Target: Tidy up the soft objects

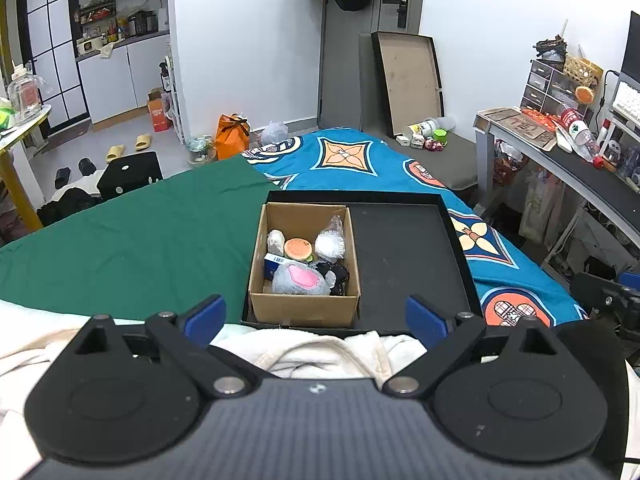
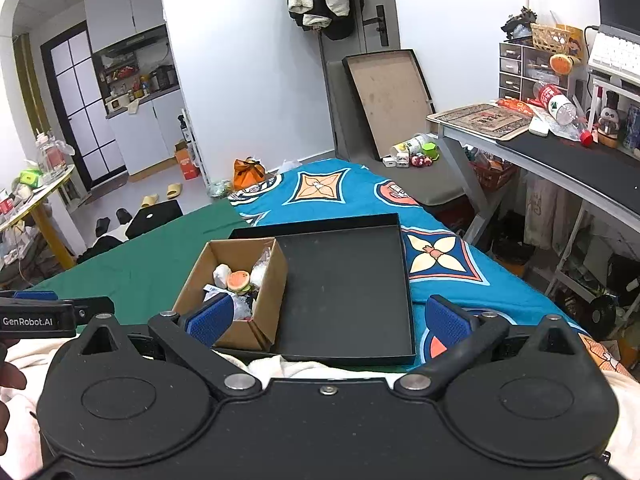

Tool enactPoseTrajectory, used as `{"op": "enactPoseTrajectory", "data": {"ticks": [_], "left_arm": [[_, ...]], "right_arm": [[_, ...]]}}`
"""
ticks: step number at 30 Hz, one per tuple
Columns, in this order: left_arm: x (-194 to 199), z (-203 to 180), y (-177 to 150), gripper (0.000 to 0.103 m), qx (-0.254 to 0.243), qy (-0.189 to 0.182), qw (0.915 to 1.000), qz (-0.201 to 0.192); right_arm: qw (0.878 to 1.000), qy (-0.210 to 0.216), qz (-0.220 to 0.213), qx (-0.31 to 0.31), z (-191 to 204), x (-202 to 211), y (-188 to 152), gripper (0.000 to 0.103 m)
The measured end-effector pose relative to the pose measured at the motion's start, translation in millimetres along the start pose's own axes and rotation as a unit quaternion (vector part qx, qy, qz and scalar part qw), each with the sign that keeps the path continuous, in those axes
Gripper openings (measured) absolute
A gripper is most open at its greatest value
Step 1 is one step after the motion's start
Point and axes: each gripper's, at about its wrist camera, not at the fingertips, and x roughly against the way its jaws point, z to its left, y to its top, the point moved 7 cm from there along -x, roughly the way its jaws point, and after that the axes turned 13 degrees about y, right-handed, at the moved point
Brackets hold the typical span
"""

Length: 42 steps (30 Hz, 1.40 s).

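Note:
A cardboard box (image 1: 304, 308) stands in the left part of a flat black tray (image 1: 404, 256) on the bed. It holds several soft toys: a burger plush (image 1: 298, 249), a pink and grey plush (image 1: 301, 278), a white bagged ball (image 1: 330, 246) and a black plush (image 1: 334, 274). The box (image 2: 240, 332) and tray (image 2: 348, 292) also show in the right wrist view. My left gripper (image 1: 316, 316) is open and empty, held just short of the box. My right gripper (image 2: 328, 318) is open and empty, near the tray's front edge.
A white fleece blanket (image 1: 320, 350) lies under both grippers. The bed has a green sheet (image 1: 132, 232) and a blue patterned cover (image 1: 360, 160). A cluttered desk (image 2: 560, 152) stands at the right. A box lid (image 1: 408, 80) leans on the far wall.

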Motion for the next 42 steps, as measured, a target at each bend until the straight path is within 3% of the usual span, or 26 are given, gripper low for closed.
{"op": "enactPoseTrajectory", "data": {"ticks": [42], "left_arm": [[13,8,-11,0.096,-0.002,0.004,0.9999,-0.009]], "right_arm": [[1.0,-0.004,0.004,-0.004,6,6,-5,0.103]]}}
